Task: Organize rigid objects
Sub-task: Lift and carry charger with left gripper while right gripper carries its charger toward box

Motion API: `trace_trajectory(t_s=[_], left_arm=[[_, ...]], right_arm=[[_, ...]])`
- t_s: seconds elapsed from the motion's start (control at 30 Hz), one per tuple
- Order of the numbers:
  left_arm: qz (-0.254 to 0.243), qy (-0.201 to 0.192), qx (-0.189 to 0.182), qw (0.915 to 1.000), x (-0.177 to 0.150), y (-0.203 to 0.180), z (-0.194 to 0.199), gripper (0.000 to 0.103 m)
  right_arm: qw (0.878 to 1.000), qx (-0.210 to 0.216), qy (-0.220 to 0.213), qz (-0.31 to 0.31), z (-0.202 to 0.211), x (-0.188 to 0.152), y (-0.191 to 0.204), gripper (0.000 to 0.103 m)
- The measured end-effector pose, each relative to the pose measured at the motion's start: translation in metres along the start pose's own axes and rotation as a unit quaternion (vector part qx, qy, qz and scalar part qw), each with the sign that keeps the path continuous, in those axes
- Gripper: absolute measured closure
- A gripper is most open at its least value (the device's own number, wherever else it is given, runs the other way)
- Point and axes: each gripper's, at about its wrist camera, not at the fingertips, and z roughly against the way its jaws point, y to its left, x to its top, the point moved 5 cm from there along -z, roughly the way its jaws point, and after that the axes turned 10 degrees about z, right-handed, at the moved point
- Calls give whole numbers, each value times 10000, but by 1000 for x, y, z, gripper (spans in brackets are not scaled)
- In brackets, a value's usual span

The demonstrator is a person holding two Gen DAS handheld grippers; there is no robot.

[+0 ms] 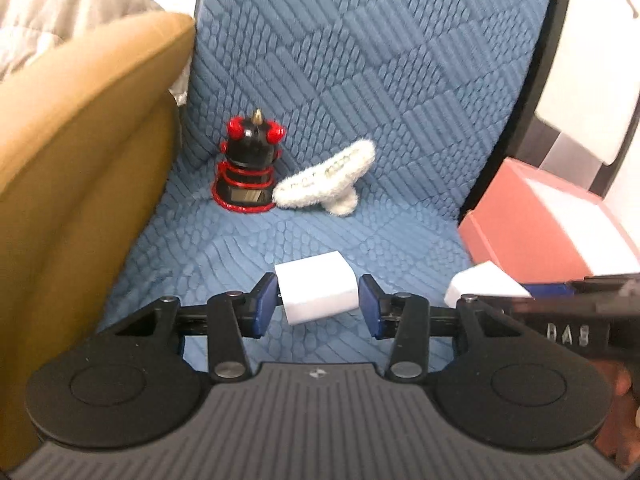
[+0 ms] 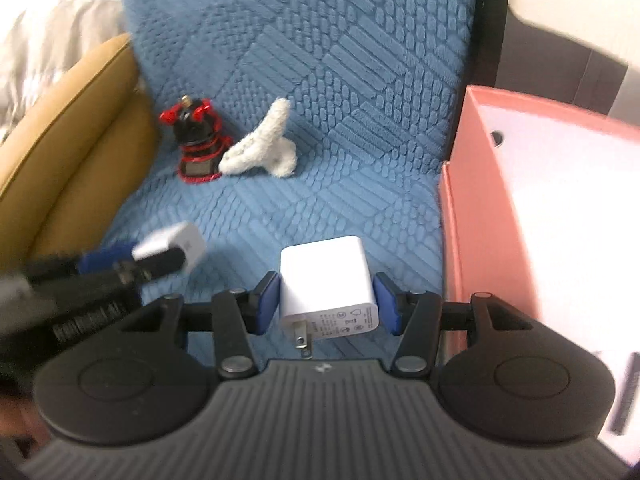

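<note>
Left wrist view: my left gripper (image 1: 319,303) holds a small white block (image 1: 317,288) between its blue pads; the left pad touches it, a thin gap shows at the right pad, so grip looks light or just closing.
Tan cushion (image 1: 80,160): far left of my left fingers, bounds the seat so things stay put.
Figurine (image 1: 249,168): black-and-red toy, ahead and left of both grippers, upright against the chair back, probably waiting its turn.
Fuzzy white piece (image 1: 328,178): just right of the figurine, touching its base, tilted.
Blue seat (image 1: 224,240): textured cover under everything, soft so items sit still.
Right wrist view: my right gripper (image 2: 326,303) spans a white charger (image 2: 326,280), prongs pointing back toward me; narrow gaps at both pads, so I cannot tell if it is truly clamped.
Pink box (image 2: 460,220): open, immediately right of my right fingers, likely the drop spot, hence charger held close to its wall.
Step guess: both white items lifted for boxing; toys not yet collected.
</note>
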Motion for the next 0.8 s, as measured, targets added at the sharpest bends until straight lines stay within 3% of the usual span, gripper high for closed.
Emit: trace_trajectory(t_s=[0.23, 0.4, 0.8], left_arm=[[288, -65, -70, 9995, -2, -5, 51, 53], [198, 24, -139, 9997, -18, -23, 83, 54], [79, 71, -372, 9993, -34, -75, 121, 54]], right_arm=[[9998, 190, -45, 27, 53, -17, 5, 48], [9994, 288, -20, -184, 82, -36, 6, 48], [9976, 240, -276, -590, 141, -51, -17, 48]])
